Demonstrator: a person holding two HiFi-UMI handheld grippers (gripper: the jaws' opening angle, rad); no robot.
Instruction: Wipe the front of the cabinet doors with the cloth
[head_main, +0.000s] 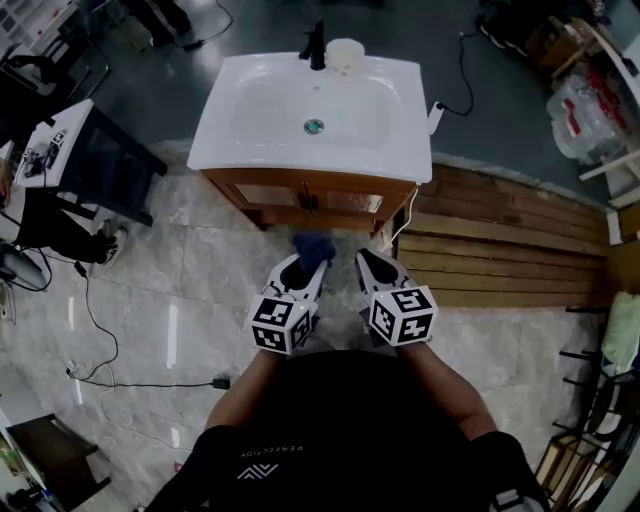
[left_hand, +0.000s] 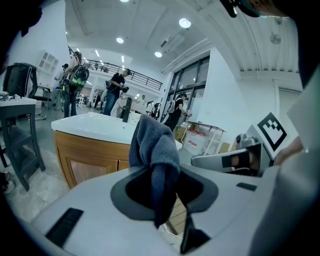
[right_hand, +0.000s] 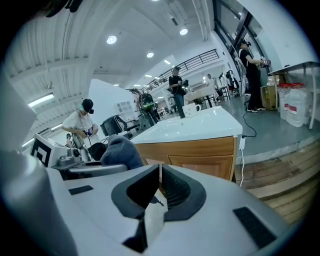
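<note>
Cloth (head_main: 312, 247) (blue, bunched): clamped in left gripper (left_hand: 159, 192), before cabinet doors (head_main: 345, 201); right gripper (right_hand: 159, 187) jaws pressed together, empty.

Head overhead, gripper views low (cabinet (head_main: 310, 195) shared)

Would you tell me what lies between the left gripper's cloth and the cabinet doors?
Nothing: in the head view, only bare floor separates the cloth from the cabinet doors.

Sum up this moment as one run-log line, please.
left gripper: shut on cloth | right gripper: shut, empty | cabinet doors: cloth short of them, no contact | wiping: not yet begun
</note>
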